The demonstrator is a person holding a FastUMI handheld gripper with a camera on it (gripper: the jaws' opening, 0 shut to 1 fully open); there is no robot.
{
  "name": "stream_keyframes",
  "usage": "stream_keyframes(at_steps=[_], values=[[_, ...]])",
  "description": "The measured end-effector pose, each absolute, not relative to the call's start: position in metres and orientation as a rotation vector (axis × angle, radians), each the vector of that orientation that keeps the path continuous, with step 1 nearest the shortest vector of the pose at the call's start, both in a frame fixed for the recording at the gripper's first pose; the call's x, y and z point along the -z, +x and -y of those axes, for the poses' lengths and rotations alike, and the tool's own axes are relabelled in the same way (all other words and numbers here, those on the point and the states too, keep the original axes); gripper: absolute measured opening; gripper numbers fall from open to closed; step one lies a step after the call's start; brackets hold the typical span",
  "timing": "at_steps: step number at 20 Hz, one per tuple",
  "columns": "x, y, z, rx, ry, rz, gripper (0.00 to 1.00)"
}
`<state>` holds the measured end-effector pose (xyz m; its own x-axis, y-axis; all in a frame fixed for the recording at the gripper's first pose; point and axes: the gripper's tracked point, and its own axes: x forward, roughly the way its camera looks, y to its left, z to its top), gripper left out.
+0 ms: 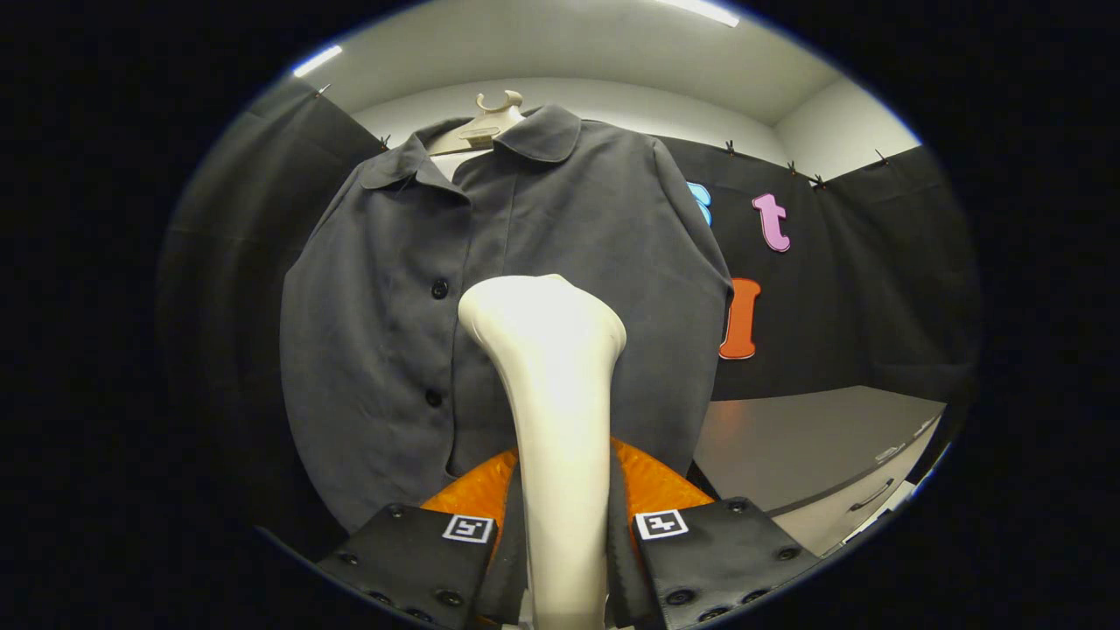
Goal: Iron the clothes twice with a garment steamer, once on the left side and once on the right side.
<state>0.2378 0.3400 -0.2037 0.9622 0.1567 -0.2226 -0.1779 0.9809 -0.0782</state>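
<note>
Gripped a cream garment steamer [560,420] by its handle, both fingers [418,560] of the gripper [564,551] pressed against its two sides. Ran upward and forward from between the fingers, long axis close to upright in the gripper view, leaning slightly left toward the top. Flared at the far end into a wide rounded head, back of the head turned to the camera, face turned away toward the clothes. Showed something orange just behind the handle, between the fingers and the cloth; could not tell what it was.

Hung directly beyond the steamer: a dark grey shirt [394,306] on a pale hanger [483,127], collar at the top, front facing the camera. Carried a line of dark buttons [439,288] down the placket, just left of the steamer head. Overlapped the shirt front with the head, on the side right of the buttons, roughly at mid-height of the garment. Could not tell whether head and cloth touched or stood just apart.

Lay beyond the shirt's right edge and lower down: a grey desk [814,437], with a drawer handle on its front. Stood behind everything: the black cloth wall of the booth, clipped along its top edge, under a pale ceiling with strip lights.
</note>
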Motion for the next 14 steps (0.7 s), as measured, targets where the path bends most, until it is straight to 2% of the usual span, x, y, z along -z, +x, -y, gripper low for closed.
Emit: stream_keyframes(at_steps=[14], values=[[0.249,0.22,-0.336,-0.16,-0.093,-0.287,0.45]])
